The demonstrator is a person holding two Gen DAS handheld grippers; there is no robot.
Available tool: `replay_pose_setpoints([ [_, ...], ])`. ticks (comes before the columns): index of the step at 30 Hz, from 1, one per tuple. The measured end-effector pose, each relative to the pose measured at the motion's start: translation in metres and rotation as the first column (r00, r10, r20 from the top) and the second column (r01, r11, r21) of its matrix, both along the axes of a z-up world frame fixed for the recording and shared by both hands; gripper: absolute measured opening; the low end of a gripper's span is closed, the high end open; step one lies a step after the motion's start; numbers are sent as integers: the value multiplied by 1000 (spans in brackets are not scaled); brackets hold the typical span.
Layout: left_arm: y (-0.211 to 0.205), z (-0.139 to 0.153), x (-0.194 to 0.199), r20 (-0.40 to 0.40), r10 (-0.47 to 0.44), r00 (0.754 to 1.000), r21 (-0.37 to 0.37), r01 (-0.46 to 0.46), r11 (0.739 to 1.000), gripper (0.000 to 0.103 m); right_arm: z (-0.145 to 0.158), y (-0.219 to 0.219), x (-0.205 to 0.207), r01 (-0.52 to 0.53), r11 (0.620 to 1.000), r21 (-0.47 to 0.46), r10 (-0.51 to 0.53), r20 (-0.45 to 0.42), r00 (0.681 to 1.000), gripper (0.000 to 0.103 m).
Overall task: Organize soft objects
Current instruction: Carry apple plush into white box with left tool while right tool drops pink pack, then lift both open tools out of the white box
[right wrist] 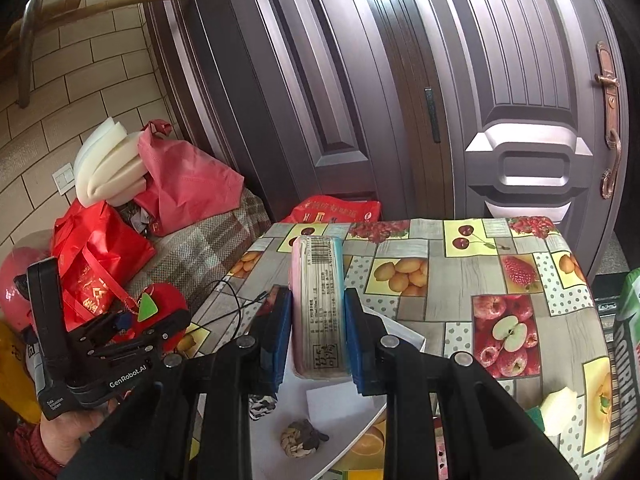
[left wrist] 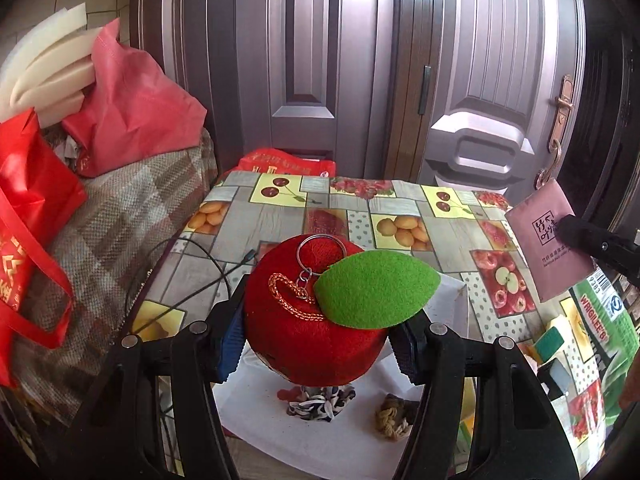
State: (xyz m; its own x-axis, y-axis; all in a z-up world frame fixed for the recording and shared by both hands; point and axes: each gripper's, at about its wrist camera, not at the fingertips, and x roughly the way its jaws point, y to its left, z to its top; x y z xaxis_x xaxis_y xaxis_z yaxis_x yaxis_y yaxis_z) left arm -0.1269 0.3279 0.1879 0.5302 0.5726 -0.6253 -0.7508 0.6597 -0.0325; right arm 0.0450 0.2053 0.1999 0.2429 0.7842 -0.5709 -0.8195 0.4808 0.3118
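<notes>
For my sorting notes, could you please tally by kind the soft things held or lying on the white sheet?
Plush apple, in the left hand-held gripper: 1
Tissue pack, in the right hand-held gripper: 1
Black-and-white fabric bundle: 1
Woven knot ball: 1
Total: 4

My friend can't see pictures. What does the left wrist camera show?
The left gripper holds a red plush apple with a green felt leaf and metal key ring between its jaws, above a fruit-patterned tablecloth. Under it, a white sheet carries two small knotted fabric bundles; at right, the other gripper holds a pink flat packet.
</notes>
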Motion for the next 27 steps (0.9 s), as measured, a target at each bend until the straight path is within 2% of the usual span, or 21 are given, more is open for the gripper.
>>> replay_pose_setpoints([
  [4, 17, -52, 12, -54, 2, 999, -139, -9, 990, 62, -44, 21, 3, -25, 995, -93, 19, -71, 997, 25],
  [8, 28, -90, 16, -97, 21, 995, -212, -41, 976, 62, -84, 39, 2, -49, 983, -178, 28, -119, 993, 25],
  [12, 33, -103, 21, -121, 26, 992, -214, -51, 976, 62, -104, 53, 0, -67, 975, -210, 40, -131, 991, 25],
  [16, 41, -107, 22, -132, 51, 990, -201, -78, 976, 63, -110, 65, -3, -76, 972, -223, 52, -112, 992, 27],
  [19, 43, -107, 20, -129, 78, 989, -181, -100, 978, 70, -112, 69, -5, -66, 971, -230, 47, -84, 995, 28],
  [20, 43, -106, 19, -121, 79, 990, -173, -99, 980, 83, -112, 69, -6, -74, 972, -222, 57, -85, 995, 35],
  [21, 42, -104, 18, -111, 78, 991, -162, -96, 982, 91, -112, 69, -7, -95, 974, -206, 76, -97, 992, 60],
  [22, 42, -102, 17, -99, 81, 992, -142, -95, 985, 103, -112, 69, -8, -115, 975, -188, 96, -110, 989, 78],
  [23, 40, -99, 15, -91, 90, 992, -115, -100, 988, 103, -111, 67, -10, -121, 978, -172, 103, -108, 989, 103],
  [27, 37, -87, 7, -70, 113, 991, -80, -118, 990, 103, -100, 60, -20, -115, 984, -135, 110, -45, 993, 103],
])
